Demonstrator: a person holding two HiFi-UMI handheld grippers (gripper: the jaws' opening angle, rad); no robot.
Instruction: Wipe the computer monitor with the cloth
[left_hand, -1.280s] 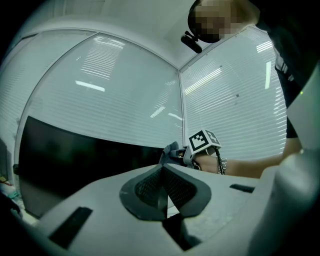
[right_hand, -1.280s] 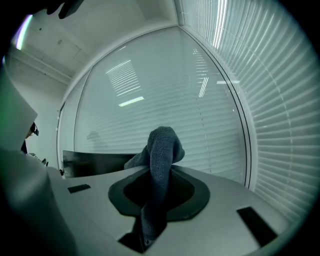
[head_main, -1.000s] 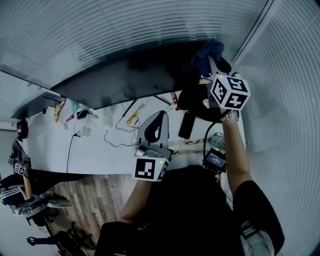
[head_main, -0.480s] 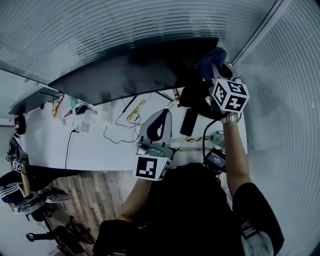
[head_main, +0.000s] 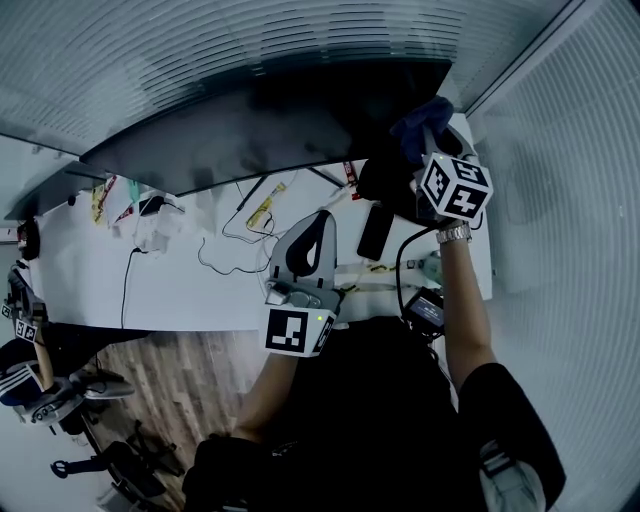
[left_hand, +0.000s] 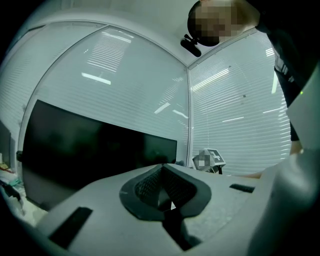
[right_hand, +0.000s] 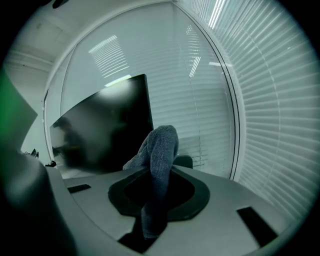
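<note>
1. Computer monitor (head_main: 270, 125): wide, dark and unlit, it stands at the back of the surface in front of slatted blinds. The work is at its right-hand end, so I judge most of the screen to the left is not yet wiped.
2. Surface (head_main: 190, 295): white, with cables and small clutter lying below the screen, none of it near the cleaning.
3. Left gripper (head_main: 320, 222): held low over the surface, well apart from the monitor, its fingers closed together on nothing. It looks parked out of the way, since one tool is enough for wiping.
4. Right gripper (head_main: 426, 138): raised to the monitor's upper right corner, its fingers clamped on the cloth so that fabric, not plastic, meets the screen.
5. Cloth (head_main: 420, 112): blue-grey and pinched low down, with a soft bunch standing past the fingertips. It sits at the screen's right edge, but I cannot tell whether it actually touches the screen.
</note>
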